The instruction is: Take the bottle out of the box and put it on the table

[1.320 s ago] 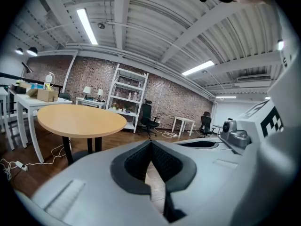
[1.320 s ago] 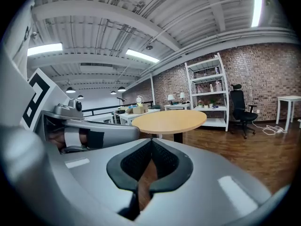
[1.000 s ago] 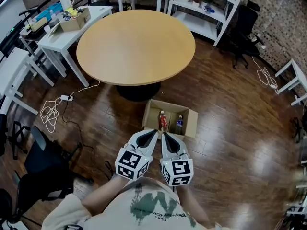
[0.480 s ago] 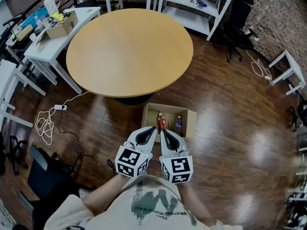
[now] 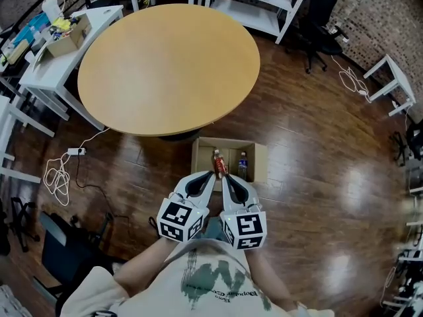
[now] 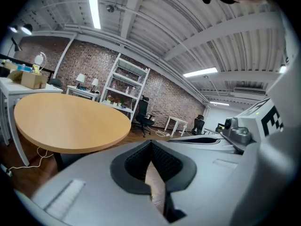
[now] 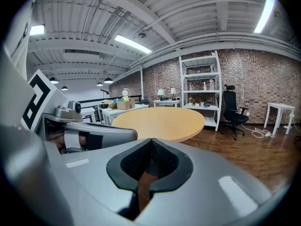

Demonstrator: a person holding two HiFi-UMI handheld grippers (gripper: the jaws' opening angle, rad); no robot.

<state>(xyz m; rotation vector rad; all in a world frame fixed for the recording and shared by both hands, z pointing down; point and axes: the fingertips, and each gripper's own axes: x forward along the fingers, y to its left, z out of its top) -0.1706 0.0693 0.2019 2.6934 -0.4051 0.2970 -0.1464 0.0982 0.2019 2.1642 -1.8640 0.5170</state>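
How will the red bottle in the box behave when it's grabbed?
The red bottle seems to stand upright and slim in the box, so a nudge may tip it. Its round body could roll or slip. It looks small, so probably light.

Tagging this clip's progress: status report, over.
Left tongs and right tongs shut, empty, side by side before the box. Red bottle and clear bottle inside, untouched. Nothing between tongs and box.

Fluorescent ceiling tubes (image 6: 93,4) are lighting the room brightly and evenly. Their glare is pooling in pale patches on the wooden floor (image 5: 350,183). The round table (image 5: 165,58) is casting a soft shadow under its near edge. Fisheye distortion is bending all views, and dark vignetting is ringing both gripper views.
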